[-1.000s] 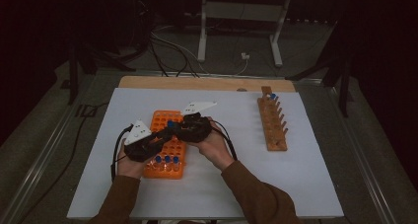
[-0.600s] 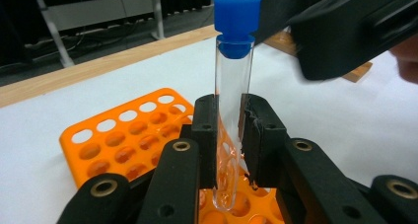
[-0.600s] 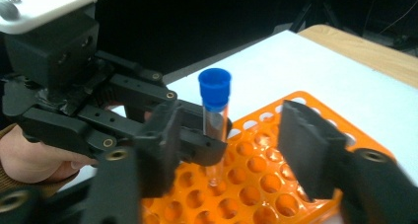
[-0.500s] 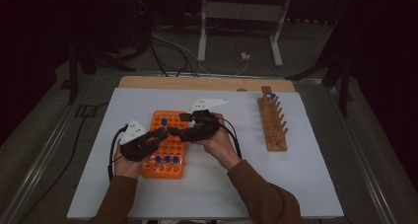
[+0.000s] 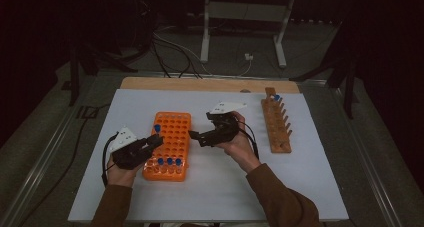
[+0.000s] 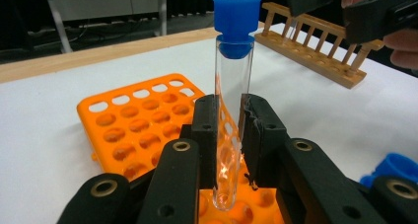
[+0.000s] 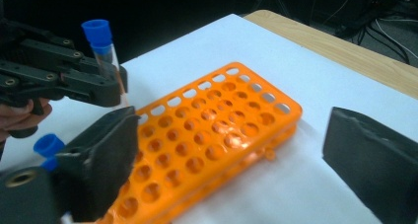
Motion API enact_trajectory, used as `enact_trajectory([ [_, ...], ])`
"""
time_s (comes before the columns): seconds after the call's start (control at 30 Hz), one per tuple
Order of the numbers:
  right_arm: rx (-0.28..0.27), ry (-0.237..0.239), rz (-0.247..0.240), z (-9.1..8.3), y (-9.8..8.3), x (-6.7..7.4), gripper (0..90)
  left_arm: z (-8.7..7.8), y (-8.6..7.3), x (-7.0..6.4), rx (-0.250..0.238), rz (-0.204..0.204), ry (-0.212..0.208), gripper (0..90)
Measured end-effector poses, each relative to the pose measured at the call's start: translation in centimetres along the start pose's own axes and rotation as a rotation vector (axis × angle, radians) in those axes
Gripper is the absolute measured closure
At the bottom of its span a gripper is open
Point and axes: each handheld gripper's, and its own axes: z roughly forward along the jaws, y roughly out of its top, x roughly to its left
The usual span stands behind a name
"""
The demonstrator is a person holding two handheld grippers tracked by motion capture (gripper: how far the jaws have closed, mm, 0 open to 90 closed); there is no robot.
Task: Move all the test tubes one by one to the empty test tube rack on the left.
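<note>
My left gripper [image 6: 229,130] clamps the upright test tube [image 6: 233,105]; my emptied right gripper [image 5: 201,136], its jaws just opened, lies at three o'clock.

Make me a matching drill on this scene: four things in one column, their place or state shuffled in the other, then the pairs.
Things:
1. left tongs
2. right tongs
3. orange rack
4. wooden rack

Place or state:
A. lies flat between the two hands
B. open, nothing between the jaws
C. at the table's right side, one blue-capped tube at its far end
D. shut on a clear tube with a blue cap

Pairs: 1-D, 2-B, 3-A, 4-C
</note>
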Motion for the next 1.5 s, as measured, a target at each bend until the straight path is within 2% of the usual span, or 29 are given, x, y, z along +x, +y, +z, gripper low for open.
enact_trajectory([
  [0.23,-0.008,-0.056,0.004,-1.5,-0.8,-1.0,1.7,-0.6,-0.4,-0.2,-0.009,-0.020,-0.007,77.9],
  [0.4,-0.001,-0.128,-0.014,-2.4,-1.4,-1.8,0.6,-1.0,-0.7,-0.2,-0.015,-0.031,-0.010,77.9],
  [0.5,-0.008,-0.141,0.006,-3.0,-1.8,-2.4,0.6,-1.1,-0.9,-0.1,-0.012,-0.040,-0.010,77.9],
  [0.9,-0.035,-0.164,0.041,-5.9,-3.6,-3.7,0.6,-2.0,-1.7,-0.5,-0.010,-0.054,-0.018,77.9],
  [1.17,-0.056,-0.173,0.061,-7.4,-4.5,-4.3,0.6,-2.5,-2.3,-0.8,0.002,-0.065,-0.040,77.9],
  [1.37,-0.059,-0.166,0.082,-8.1,-5.5,-4.5,0.6,-3.0,-3.0,-1.3,0.033,-0.062,-0.069,77.8],
  [1.5,-0.073,-0.163,0.080,-8.8,-5.9,-4.5,0.6,-3.1,-3.6,-1.4,0.080,-0.047,-0.053,77.6],
])
